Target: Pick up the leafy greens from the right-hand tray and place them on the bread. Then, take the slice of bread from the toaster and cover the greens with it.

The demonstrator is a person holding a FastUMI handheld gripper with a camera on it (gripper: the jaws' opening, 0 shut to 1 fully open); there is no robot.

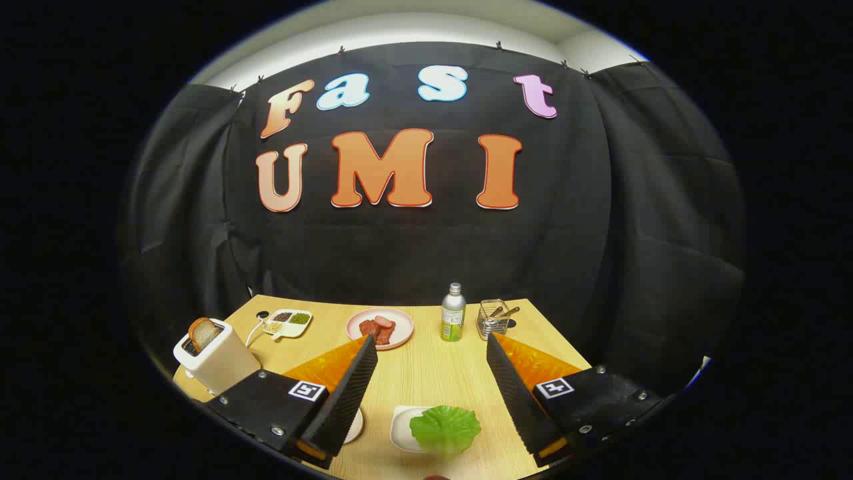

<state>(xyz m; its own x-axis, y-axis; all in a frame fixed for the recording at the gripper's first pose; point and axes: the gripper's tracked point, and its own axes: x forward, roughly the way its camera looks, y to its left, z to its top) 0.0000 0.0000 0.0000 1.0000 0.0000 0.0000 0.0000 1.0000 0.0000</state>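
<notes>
Hovering tongs: the tongs (432, 393) hung wide open over the counter (426, 363), nothing between the fingers, nothing touched.
Greens: the leafy greens (445, 429) sat on a small white tray (402, 427), low between the two fingers and closer in than the tips, so honestly the tips were already past them.
Step, my guess: first one, the pick of the greens. Not started, no contact at all.
Next move, my guess: tip the tongs down and pull back a bit so the fingers straddle the leaf, then close gently. It looked like a thin, floppy leaf, so I'd pinch near the middle.
Bread target: a round white plate (355, 427) peeked out from behind the left finger, just beside the tray. Couldn't tell what was on it, the finger hid most of it.
Toaster: the white toaster (216, 363) stood off to the left past the left finger, with a slice of bread (203, 332) poking out of the top.
Farther stuff: a pink plate of meat (380, 328), a bottle (453, 313), a wire basket (494, 319) and a divided dish (288, 321), all at the back, well apart from the greens.
Room: bare wood between the fingers ahead of the tray, plenty of space.
Edges: the tray sat close to the near counter edge, so I'd lift straight up rather than drag.
</notes>
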